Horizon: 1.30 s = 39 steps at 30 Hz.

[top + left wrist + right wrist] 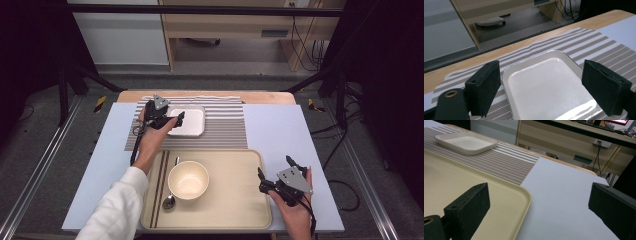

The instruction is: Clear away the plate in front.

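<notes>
Your wide-open left gripper [172, 121] straddles the far white square dish [190, 121], ungrasped; your open right gripper [274, 176] holds nothing.

A white square dish [187, 122] with rounded corners and a low raised rim lies flat and empty on the striped placemat [225, 127], upper centre-left of the high view, glossy, its inside catching the light.

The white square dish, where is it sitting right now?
In the high view the white square dish lies on the striped placemat, beyond the tray, with the left tool at its left edge.
</notes>
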Tool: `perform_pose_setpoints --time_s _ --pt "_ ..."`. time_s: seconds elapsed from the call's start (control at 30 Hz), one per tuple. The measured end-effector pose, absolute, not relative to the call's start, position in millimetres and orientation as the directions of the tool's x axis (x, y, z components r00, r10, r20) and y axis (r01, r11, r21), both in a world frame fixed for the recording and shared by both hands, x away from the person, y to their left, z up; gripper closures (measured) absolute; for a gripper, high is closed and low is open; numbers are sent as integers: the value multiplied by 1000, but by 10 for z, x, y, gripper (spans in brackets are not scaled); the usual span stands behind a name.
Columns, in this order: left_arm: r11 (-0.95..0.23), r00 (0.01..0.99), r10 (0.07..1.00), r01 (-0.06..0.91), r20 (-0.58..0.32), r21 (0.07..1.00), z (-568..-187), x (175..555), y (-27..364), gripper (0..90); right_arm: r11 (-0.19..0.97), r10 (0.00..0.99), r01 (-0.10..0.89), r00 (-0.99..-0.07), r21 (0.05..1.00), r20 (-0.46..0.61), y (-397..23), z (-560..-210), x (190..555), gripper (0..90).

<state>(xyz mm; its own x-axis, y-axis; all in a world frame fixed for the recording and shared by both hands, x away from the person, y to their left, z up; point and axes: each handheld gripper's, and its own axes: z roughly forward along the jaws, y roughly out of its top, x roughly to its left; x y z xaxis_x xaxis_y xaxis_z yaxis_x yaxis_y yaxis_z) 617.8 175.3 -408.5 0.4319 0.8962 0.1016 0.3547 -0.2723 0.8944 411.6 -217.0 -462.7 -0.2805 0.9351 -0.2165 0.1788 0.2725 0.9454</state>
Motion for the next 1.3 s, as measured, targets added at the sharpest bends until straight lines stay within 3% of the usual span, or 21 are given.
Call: perform_pose_setpoints --time_s 0.47,0.73,0.93,1.3 --pt "-251 429 900 380 71 890 -4025 6278 1764 170 269 936 177 -278 947 -214 -2183 -4623 4113 39" --pt "-276 424 903 457 66 846 -4204 6371 1829 261 271 936 183 -280 945 -214 -2180 -4631 4118 39" --pt "-230 397 918 502 15 834 -4345 6412 1898 339 275 936 185 -277 944 -218 -2175 -4639 4122 36" --pt "-206 316 948 553 26 807 -4523 6410 1974 415 282 933 184 -283 942 -224 -2166 -4641 4120 36"
